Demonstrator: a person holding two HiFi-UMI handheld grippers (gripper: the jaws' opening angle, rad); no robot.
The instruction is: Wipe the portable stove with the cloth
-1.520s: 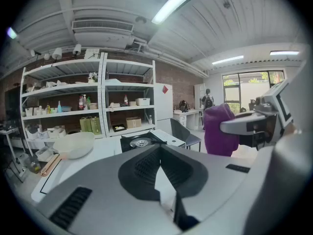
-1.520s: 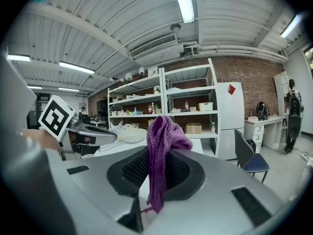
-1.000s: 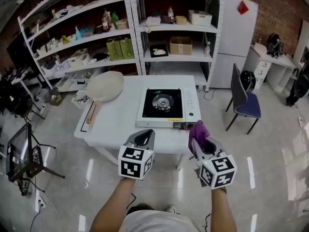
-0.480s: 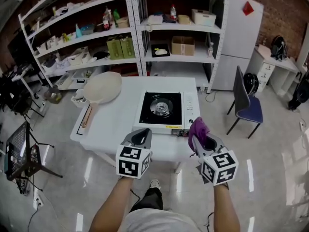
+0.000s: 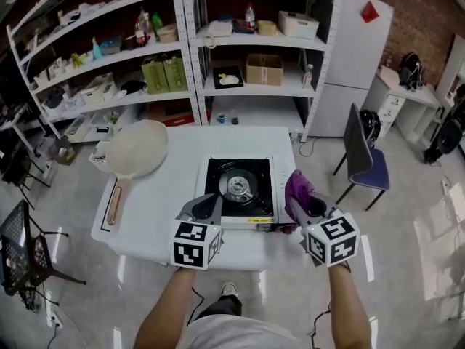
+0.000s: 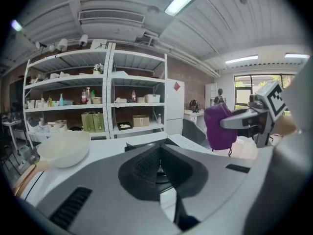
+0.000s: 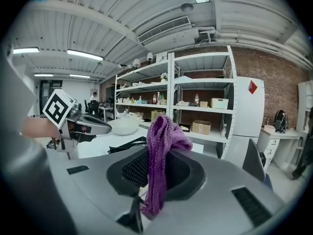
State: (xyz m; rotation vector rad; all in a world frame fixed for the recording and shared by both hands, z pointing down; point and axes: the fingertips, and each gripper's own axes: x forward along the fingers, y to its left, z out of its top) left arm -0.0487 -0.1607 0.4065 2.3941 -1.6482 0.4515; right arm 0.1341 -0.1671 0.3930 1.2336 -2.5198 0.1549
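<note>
Cloth clamped in right gripper, portable stove near table front edge

Left gripper: held out ahead of the torso, jaws closed together, nothing between them. Marker cube at the rear, turned upward.

Right gripper: level with the left, well apart from it, jaws clamped on purple cloth bunched above the tips and hanging down between them.

Forearms: left forearm and right forearm bare, both stretched forward, roughly parallel.
</note>
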